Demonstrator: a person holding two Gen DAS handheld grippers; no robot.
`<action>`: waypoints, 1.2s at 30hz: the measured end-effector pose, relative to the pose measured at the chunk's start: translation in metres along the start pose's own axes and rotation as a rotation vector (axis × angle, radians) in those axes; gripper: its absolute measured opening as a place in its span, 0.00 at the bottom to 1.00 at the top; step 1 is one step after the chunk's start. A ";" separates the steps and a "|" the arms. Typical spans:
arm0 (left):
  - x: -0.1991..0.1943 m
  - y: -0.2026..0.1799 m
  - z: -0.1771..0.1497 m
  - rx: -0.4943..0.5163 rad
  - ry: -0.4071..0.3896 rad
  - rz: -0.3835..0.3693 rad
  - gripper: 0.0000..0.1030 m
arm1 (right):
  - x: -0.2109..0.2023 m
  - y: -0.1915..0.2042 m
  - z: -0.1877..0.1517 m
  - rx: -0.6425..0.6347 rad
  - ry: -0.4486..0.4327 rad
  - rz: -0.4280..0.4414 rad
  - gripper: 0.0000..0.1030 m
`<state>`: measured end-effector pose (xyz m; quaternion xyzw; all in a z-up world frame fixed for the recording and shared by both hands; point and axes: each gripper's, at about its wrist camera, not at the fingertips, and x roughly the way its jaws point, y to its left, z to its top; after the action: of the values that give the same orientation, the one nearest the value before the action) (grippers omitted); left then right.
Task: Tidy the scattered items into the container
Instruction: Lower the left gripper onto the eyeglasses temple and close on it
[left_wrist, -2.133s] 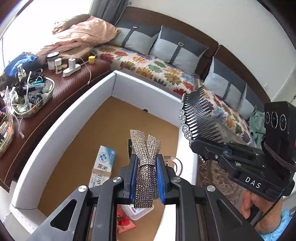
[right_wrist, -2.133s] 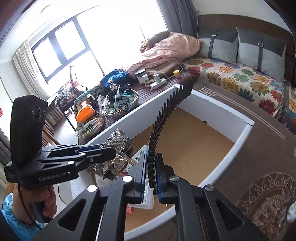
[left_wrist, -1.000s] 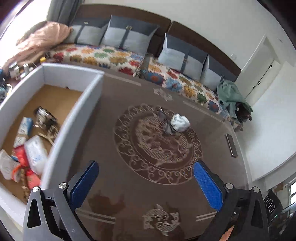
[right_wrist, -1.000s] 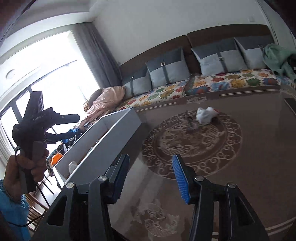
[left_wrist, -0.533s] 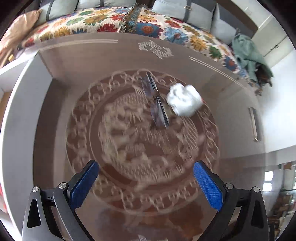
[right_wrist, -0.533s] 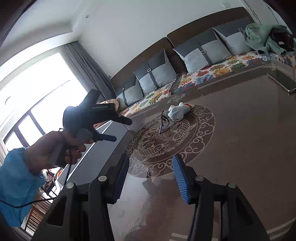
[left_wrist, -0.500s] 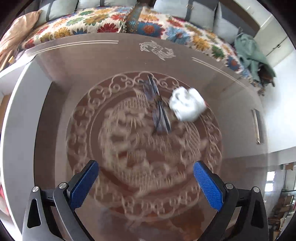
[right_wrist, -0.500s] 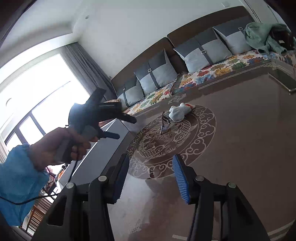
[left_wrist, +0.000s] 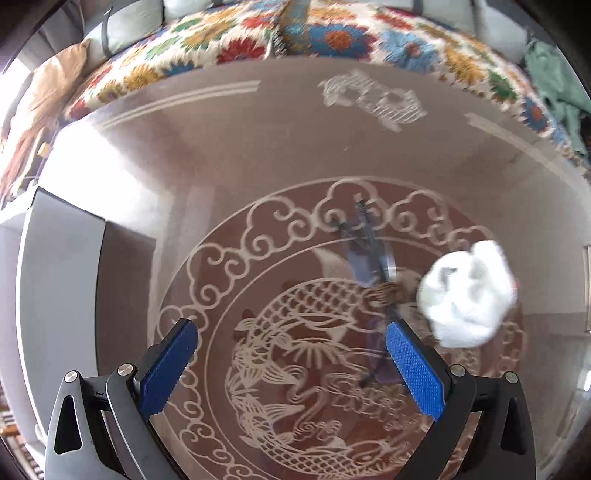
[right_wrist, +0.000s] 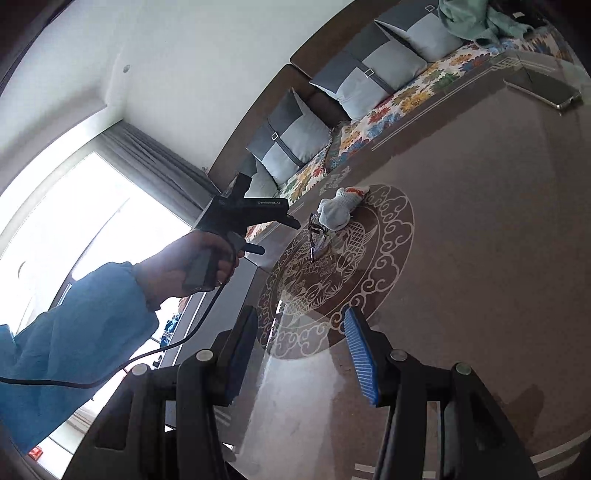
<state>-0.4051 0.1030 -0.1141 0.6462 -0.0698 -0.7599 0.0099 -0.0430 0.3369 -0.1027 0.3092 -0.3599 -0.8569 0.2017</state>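
- Tongs first: the left tongs (left_wrist: 291, 354) point almost straight down at the counter (left_wrist: 258, 147). Their two blue pads (left_wrist: 415, 369) stand wide apart, and nothing is held between them.
- The right tongs (right_wrist: 299, 350) are spread too, with only bare counter between the pads. They point low across the counter.
- A pair of glasses (left_wrist: 369, 258) lies on the counter just past the left tongs. One end of it is right beside the right-hand pad. I cannot tell if they touch.
- A white glove (left_wrist: 467, 295) lies in a crumpled heap just beside the glasses, off to the right of the left tongs. In the right view, it has a bit of red at one end.
- Both things sit on a big round pattern (left_wrist: 295, 369) with a fish and curly clouds, drawn on the brown counter.
- The grey wall of the container (left_wrist: 59, 277) stands at the left edge of the left view, well apart from the glasses and the glove.
- In the right view, a hand (right_wrist: 192, 262) in a blue sleeve (right_wrist: 74, 350) holds the left tongs up above the counter, near the glasses.
- A flat phone (right_wrist: 543, 90) lies near the far edge of the counter.
- Behind the counter is a sofa (right_wrist: 388, 107) with a flowery seat and grey pillows. A green cloth (right_wrist: 476, 18) lies at one end.
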 end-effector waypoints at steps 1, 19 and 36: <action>0.005 -0.001 0.000 0.001 0.008 0.026 1.00 | 0.000 0.001 0.000 -0.001 0.003 0.001 0.49; 0.034 0.009 0.010 -0.101 0.082 -0.042 1.00 | 0.004 -0.004 -0.005 0.027 0.040 -0.016 0.49; 0.009 0.031 0.014 -0.172 0.122 -0.246 1.00 | 0.009 -0.003 -0.006 0.026 0.058 -0.027 0.49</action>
<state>-0.4223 0.0729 -0.1172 0.6916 0.0756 -0.7179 -0.0237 -0.0456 0.3310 -0.1119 0.3413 -0.3606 -0.8455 0.1964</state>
